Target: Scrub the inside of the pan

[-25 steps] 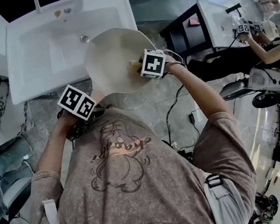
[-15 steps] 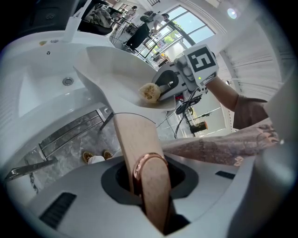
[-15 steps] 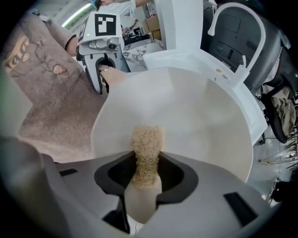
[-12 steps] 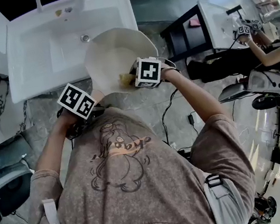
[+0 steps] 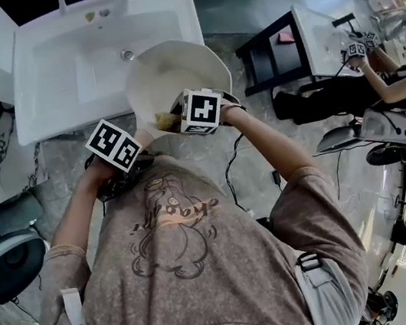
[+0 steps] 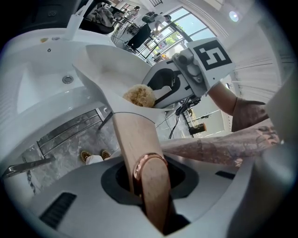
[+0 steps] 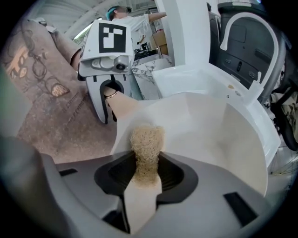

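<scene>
Sliding across the pan from its far side toward the handle side, the right gripper now sits just beside the near wall, while the left gripper has hardly shifted. The pan hangs in the air over the front edge of the white sink, tilted with its pale interior facing the person. The left fingers are clamped on the end of the wooden handle, right at the copper ring, so the whole bowl cantilevers off that one grip. It looks rigid and probably fairly weighty out at that reach, and scrubbing pressure will likely try to twist it; a hold nearer the bowl would steady it better. The right fingers pinch a tan fibrous scrubber by its lower half, with the tuft standing proud of them and pressed to the pan's wall near the handle root. That scrubber looks soft and springy, so it should squash and spread under load. The pan's inner surface appears smooth and is probably slick, so firm, short strokes seem wise.
</scene>
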Motion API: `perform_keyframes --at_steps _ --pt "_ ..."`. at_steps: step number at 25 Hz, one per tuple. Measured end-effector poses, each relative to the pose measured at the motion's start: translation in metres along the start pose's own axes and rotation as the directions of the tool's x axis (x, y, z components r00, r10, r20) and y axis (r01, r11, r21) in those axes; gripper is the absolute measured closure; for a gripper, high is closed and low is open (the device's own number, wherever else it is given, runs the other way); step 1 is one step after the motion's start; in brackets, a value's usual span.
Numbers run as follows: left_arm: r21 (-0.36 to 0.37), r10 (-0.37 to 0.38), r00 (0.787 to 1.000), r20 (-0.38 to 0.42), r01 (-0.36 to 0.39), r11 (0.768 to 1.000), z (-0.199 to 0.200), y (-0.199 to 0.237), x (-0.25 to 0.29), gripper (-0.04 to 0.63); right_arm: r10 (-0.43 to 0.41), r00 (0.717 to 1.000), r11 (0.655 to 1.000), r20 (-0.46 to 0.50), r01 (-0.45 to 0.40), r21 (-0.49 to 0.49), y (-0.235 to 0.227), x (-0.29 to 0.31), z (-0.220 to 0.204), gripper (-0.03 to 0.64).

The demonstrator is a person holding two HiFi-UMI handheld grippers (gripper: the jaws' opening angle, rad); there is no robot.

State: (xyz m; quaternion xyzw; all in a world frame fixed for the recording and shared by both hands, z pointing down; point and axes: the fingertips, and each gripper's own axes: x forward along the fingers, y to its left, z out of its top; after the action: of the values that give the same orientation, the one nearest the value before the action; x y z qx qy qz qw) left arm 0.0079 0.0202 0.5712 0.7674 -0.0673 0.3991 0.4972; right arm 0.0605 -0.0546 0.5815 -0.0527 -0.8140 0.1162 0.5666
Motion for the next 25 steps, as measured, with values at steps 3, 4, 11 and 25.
perform_keyframes --at_steps 3,4,11,25 --pt "-0.005 -0.004 1.0 0.001 0.004 1.0 0.0 -0.001 0.001 0.495 -0.019 0.999 1.0 0.041 0.018 0.012 -0.005 0.003 0.013 0.464" --pt "-0.003 -0.004 1.0 -0.001 0.004 1.0 0.0 -0.001 0.001 0.495 -0.023 0.998 1.0 0.051 0.023 0.014 -0.007 0.004 0.017 0.463" --pt "0.005 0.006 1.0 -0.011 -0.006 1.0 -0.002 -0.003 0.006 0.499 -0.063 0.997 0.998 0.05 0.064 -0.024 -0.02 0.014 0.036 0.463" --pt "0.016 0.002 1.0 -0.027 -0.001 1.0 -0.005 -0.001 0.009 0.497 -0.169 0.978 0.986 0.12 0.168 0.024 -0.064 0.02 0.065 0.463"
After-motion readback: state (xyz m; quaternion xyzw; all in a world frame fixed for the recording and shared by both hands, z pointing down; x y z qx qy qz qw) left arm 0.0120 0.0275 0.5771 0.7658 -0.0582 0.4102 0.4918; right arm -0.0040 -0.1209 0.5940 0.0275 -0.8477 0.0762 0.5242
